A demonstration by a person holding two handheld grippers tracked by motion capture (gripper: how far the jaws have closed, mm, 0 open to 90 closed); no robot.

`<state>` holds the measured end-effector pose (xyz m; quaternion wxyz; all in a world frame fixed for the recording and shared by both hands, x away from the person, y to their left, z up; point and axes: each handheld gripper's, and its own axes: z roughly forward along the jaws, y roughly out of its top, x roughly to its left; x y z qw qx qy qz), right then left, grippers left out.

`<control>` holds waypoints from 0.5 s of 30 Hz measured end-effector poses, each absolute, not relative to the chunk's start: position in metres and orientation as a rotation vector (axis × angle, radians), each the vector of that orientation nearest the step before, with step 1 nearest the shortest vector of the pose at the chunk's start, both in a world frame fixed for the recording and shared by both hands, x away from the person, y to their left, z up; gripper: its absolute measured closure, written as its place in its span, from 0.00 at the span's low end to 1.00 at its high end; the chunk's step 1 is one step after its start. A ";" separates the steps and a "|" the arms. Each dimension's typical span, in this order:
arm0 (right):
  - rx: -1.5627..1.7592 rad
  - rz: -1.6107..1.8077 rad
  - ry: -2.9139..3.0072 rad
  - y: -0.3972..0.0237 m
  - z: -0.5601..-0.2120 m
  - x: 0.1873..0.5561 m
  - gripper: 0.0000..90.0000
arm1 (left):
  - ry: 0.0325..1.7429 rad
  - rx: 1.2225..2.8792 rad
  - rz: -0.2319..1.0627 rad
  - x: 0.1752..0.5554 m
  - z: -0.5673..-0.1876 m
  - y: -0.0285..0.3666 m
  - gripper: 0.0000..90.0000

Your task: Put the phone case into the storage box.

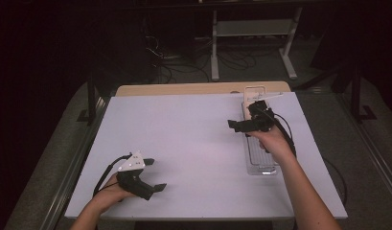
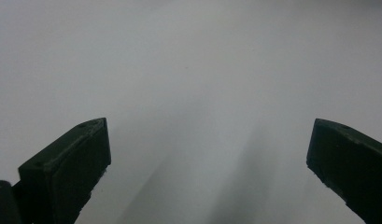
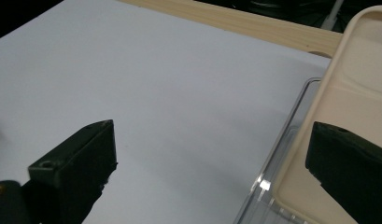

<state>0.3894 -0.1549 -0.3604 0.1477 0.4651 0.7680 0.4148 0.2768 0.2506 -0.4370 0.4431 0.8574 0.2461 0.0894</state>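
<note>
Left hand-held gripper (image 1: pixel 150 175) parked wide open, empty; right hand-held gripper (image 3: pixel 212 163) open over clear tray (image 3: pixel 282 140), beige insert (image 3: pixel 352 84) risks being knocked.

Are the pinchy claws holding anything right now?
No. The left gripper rests open over the bare white table. The right gripper is open too, near the clear tray and cream case, pinching neither.
</note>
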 end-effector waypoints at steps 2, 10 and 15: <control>1.333 1.199 2.221 -0.154 -0.362 0.384 0.02 | 0.612 2.128 0.221 0.277 -0.437 0.250 0.00; 1.291 1.236 2.252 -0.152 -0.370 0.361 0.02 | 0.613 2.134 0.215 0.277 -0.436 0.251 0.00; 1.266 1.255 2.279 -0.152 -0.375 0.349 0.02 | 0.611 2.134 0.204 0.279 -0.432 0.251 0.00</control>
